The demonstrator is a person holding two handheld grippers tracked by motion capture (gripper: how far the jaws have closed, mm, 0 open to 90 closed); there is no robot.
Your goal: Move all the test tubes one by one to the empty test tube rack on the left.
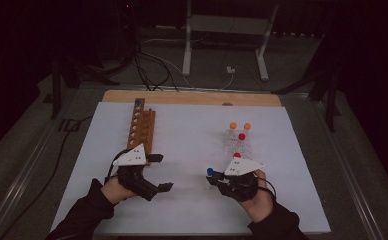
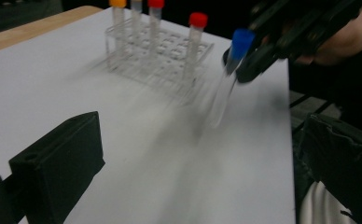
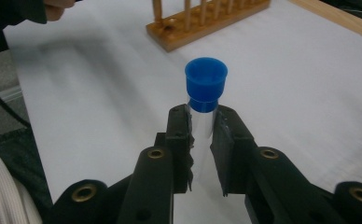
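white table (image 1: 192, 200) | clear rack (image 1: 237, 145): four capped tubes | right gripper (image 3: 202, 126) fingers pinching blue-capped tube (image 3: 205, 84)

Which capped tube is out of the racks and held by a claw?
The blue-capped tube in the right claw; the red- and orange-capped tubes stand in the clear rack.

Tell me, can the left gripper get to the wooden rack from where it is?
Probably yes. The left gripper sits right by the near end of the wooden rack, its fingers are open and hold nothing, and only bare white sheet lies between them. The right gripper, carrying the blue-capped tube, is off to the side.
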